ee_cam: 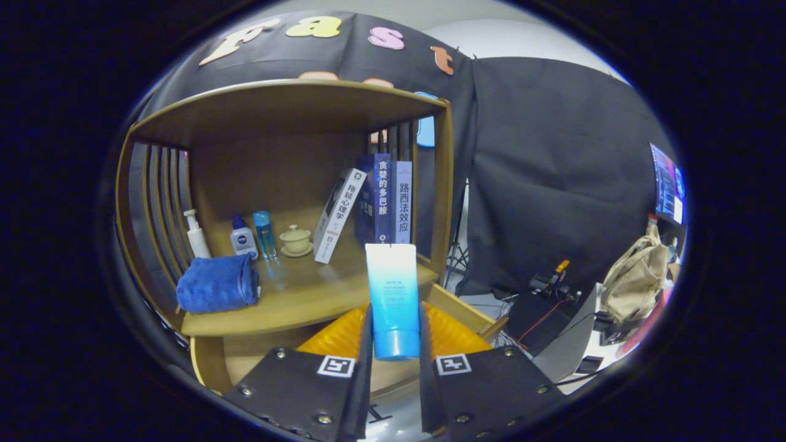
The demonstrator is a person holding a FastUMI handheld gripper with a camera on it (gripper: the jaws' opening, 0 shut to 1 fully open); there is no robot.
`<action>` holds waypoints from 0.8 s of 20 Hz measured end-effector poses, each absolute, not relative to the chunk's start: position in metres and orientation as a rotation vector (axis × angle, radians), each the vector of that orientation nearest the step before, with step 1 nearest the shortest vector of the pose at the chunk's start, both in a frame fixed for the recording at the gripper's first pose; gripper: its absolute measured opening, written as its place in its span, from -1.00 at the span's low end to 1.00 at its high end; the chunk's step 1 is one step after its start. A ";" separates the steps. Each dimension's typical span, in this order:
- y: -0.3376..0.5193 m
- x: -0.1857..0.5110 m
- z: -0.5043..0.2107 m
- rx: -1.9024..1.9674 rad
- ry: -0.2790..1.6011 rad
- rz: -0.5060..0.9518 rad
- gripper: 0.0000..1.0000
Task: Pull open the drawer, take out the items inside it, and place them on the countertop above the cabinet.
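A blue-and-white squeeze tube (393, 298) stands cap down between my fingers, and my gripper (396, 331) is shut on it. I hold it in front of the wooden cabinet's countertop (307, 294), near the countertop's right front corner. Below my fingers the drawer (460, 307) is pulled out, with its wooden rim visible on both sides; its inside is hidden by the fingers.
On the countertop lie a folded blue towel (218, 283), a white pump bottle (196, 234), a small lotion bottle (243, 238), a slim blue bottle (264, 234), a lidded cup on a saucer (296, 240) and books (374, 199). A tan bag (635, 276) and cables sit to the right.
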State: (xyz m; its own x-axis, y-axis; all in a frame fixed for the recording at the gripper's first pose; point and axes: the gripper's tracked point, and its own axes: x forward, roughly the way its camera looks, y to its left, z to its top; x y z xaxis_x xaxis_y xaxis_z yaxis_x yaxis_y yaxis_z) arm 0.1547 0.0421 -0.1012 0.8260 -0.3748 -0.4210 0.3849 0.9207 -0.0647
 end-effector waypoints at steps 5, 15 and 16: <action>0.055 0.173 -0.083 0.031 0.395 -0.351 -0.33; 0.101 0.260 -0.111 0.052 0.435 -0.160 -0.33; 0.104 0.269 -0.120 0.068 0.454 -0.144 -0.33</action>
State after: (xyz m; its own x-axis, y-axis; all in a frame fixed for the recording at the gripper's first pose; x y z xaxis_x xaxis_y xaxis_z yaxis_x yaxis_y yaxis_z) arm 0.2693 0.1040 -0.1196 0.8887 -0.1235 -0.4415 0.1537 0.9876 0.0331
